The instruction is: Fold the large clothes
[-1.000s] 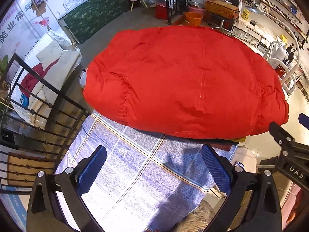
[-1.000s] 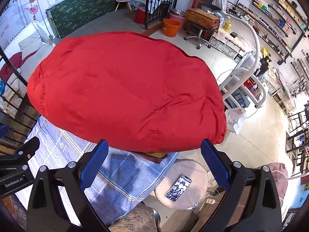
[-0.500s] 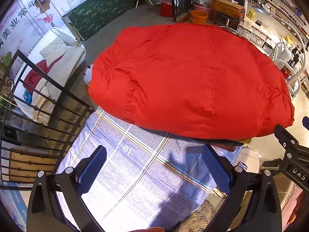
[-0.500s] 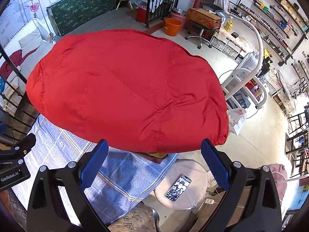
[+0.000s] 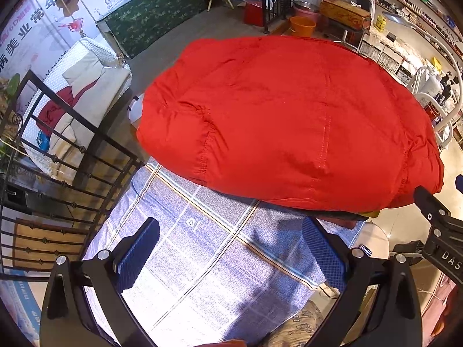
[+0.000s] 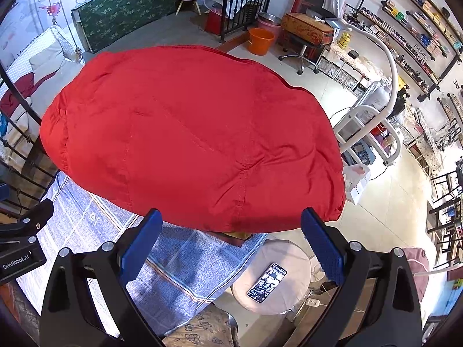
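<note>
**Red padded garment, puffed mound on checked cloth**

While lying mid-frame as a rounded heap, red padded garment point(image 5: 289, 121) is looking soft, bulky, light and slippery; stitched seams and near hem judged best holds. Blue checked cloth point(image 5: 202, 245) is covering the surface beneath. Left gripper point(image 5: 231, 256) and right gripper point(image 6: 231, 244) are hanging apart, empty. Cluttered shop room is surrounding.

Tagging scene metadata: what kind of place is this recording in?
Probably a small shop or salon with living space mixed in. Long wall shelves of small bottles, a swivel stool and wash basins suggest trade; the red padded garment lies on a checked cloth.
</note>
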